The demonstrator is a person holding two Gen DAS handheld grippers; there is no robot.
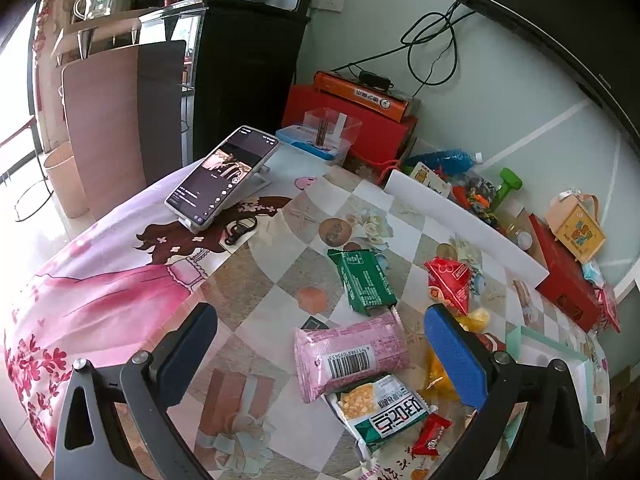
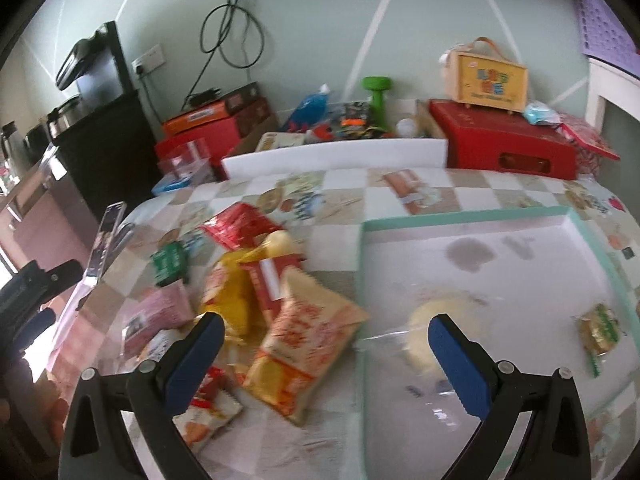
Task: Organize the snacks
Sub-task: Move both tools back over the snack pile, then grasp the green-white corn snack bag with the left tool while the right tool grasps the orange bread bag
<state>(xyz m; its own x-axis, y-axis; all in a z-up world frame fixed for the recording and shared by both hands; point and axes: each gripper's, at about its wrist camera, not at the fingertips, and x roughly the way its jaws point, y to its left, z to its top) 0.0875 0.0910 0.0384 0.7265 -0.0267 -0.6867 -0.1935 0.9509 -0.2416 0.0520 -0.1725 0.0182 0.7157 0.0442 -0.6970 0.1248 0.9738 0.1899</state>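
Your right gripper (image 2: pixel 320 354), jaws wide and empty, hovers over the orange-and-cream snack bag (image 2: pixel 308 344); straddle it squarely, then carry it into the mint-rimmed white tray (image 2: pixel 472 213).

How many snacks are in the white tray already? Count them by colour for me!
In the tray, seen from the right wrist camera:
Pale yellow round snack in clear wrap: 1
Green and gold packet: 1
Total: 2
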